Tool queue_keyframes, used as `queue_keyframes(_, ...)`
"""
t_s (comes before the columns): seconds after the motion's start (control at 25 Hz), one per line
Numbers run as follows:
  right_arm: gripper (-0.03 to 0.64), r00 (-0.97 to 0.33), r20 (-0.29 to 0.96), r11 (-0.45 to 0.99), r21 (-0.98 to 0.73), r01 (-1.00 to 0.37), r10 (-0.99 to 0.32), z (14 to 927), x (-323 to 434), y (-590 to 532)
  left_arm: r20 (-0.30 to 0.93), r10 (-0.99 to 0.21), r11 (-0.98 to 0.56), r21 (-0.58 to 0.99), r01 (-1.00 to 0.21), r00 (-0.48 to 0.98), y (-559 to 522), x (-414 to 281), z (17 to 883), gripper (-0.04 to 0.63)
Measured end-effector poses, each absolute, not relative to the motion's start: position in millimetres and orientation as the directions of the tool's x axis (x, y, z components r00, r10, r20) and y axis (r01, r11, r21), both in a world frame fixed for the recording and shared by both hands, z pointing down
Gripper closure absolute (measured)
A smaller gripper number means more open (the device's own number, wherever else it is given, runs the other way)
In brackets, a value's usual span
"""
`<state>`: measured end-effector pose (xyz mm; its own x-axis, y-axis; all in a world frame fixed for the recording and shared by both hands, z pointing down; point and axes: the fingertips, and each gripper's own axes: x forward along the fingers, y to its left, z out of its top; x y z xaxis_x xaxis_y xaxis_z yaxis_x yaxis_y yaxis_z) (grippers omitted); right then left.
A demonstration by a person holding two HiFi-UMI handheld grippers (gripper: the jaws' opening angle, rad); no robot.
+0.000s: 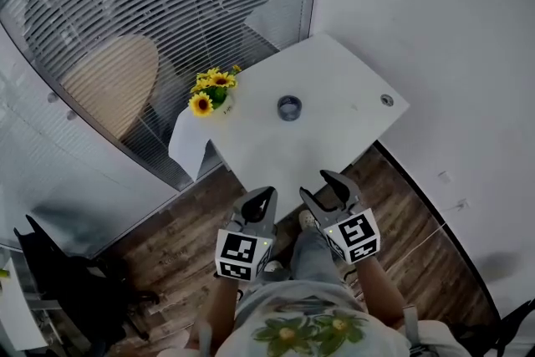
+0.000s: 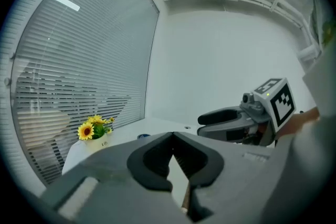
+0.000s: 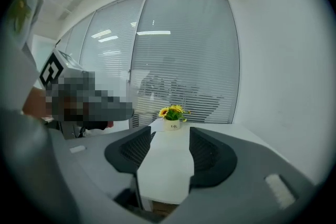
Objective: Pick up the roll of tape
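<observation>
The small dark round roll of tape [image 1: 289, 107] lies flat on the white desk [image 1: 351, 75], far from both grippers. The left gripper [image 1: 264, 198] is pressed together — the right gripper [image 1: 321, 185] is spread, likely ready to grab.

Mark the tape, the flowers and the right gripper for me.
tape [image 1: 289, 115]: head view, front wall of the roll.
flowers [image 1: 201, 104]: head view, largest bloom.
right gripper [image 1: 313, 182]: head view, gap between its fingertips.
</observation>
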<state>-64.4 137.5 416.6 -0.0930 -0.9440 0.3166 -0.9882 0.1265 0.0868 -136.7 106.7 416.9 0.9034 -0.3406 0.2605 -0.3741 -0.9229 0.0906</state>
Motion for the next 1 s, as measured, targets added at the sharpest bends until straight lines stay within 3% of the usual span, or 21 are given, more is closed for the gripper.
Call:
queue_keyframes(0.2, 0.336, -0.085, 0.321, 0.139, 0.149, -0.979, -0.943, 412.3, -45.4, 113.6, 0.262, -0.358, -0.916, 0.086, -0.391, 0.896, 85.5, -123.8, 416.7, 0.592)
queue_keyframes(1.0, 0.334, -0.219, 0.399, 0.287, 0.119, -0.95, -0.89, 427.3, 29.7, 10.5, 0.305, -0.436, -0.866, 0.115, -0.487, 0.847, -7.3, -53.2, 425.9, 0.592)
